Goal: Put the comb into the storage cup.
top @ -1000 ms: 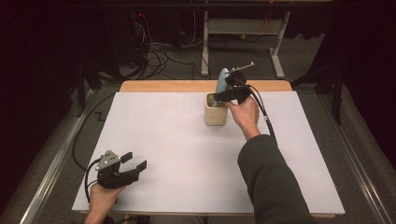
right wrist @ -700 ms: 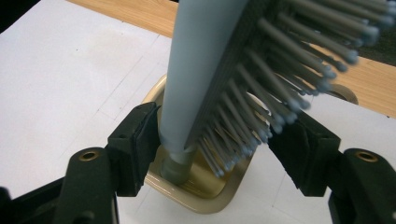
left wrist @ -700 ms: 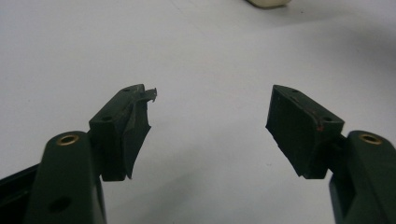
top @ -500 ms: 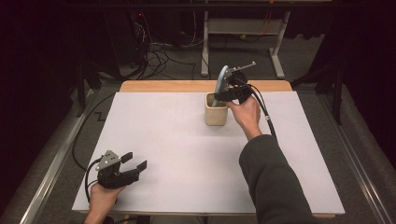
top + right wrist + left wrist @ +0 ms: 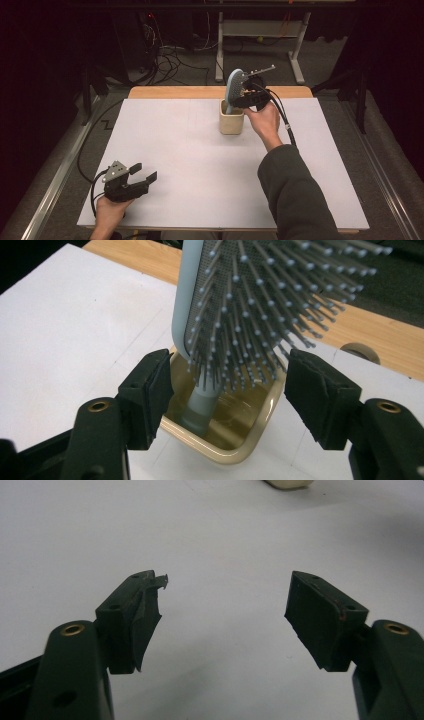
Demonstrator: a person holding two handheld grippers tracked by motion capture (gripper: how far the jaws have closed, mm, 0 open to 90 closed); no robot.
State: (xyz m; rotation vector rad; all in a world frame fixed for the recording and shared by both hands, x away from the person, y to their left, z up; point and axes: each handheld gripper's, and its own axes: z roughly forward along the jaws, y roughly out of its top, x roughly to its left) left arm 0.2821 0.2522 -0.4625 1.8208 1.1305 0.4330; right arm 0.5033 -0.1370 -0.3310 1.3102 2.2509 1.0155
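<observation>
A pale blue hairbrush stands handle-down in a small cream cup at the far middle of the white tabletop. In the right gripper view the hairbrush shows its bristles, and its handle reaches the bottom of the cup. My right gripper is at the brush head. Its jaws flank the lower head, and a thin gap shows at the left pad. My left gripper rests low at the near left, open and empty.
A white sheet covers the table, and a wooden strip shows along its far edge. Cables and a metal stand's legs lie on the floor beyond. The right forearm's dark sleeve crosses the near right of the table.
</observation>
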